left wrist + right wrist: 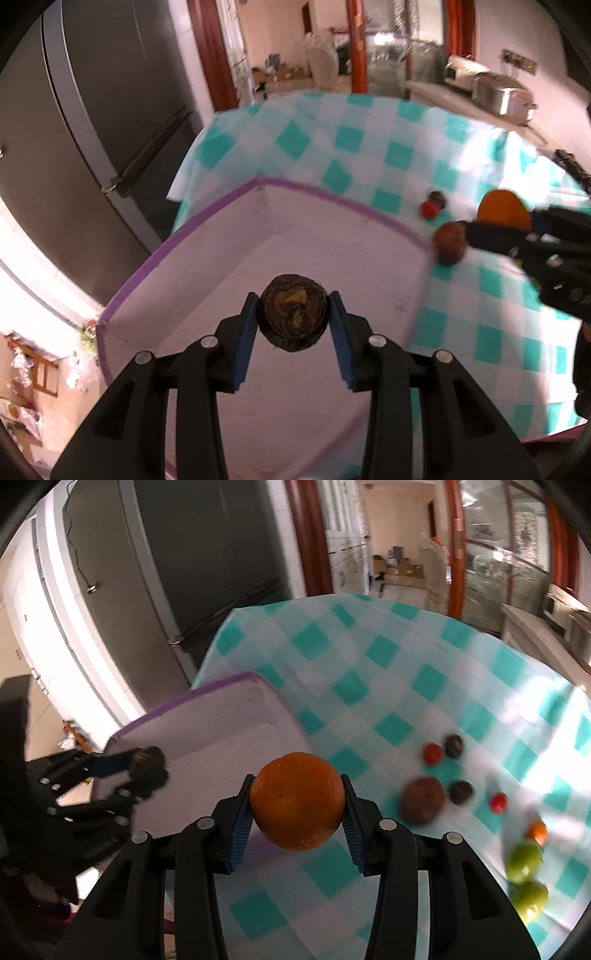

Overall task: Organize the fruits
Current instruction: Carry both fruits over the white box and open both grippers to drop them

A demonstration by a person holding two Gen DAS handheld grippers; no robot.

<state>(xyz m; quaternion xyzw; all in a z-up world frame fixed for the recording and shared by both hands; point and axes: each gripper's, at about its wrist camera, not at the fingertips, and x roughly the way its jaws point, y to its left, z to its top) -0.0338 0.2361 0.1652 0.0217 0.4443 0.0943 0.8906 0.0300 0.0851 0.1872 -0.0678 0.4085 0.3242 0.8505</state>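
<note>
My left gripper (pixel 293 319) is shut on a dark, wrinkled round fruit (pixel 293 312) and holds it above the inside of a white box with a purple rim (pixel 332 195). My right gripper (pixel 297 801) is shut on an orange (pixel 297 800), held over the checked cloth just right of the same box (pixel 207 738). In the left wrist view the orange (pixel 504 208) and the right gripper (pixel 524 236) show at the right edge. In the right wrist view the left gripper (pixel 144 766) with its dark fruit (pixel 149 757) hangs over the box at the left.
On the teal-and-white checked cloth (pixel 388 686) lie a brown fruit (pixel 423 800), two small dark fruits (pixel 461 792), two small red ones (pixel 432 753), a small orange one (pixel 537 830) and two green fruits (pixel 522 862). A dark fridge (pixel 110 110) stands behind the table.
</note>
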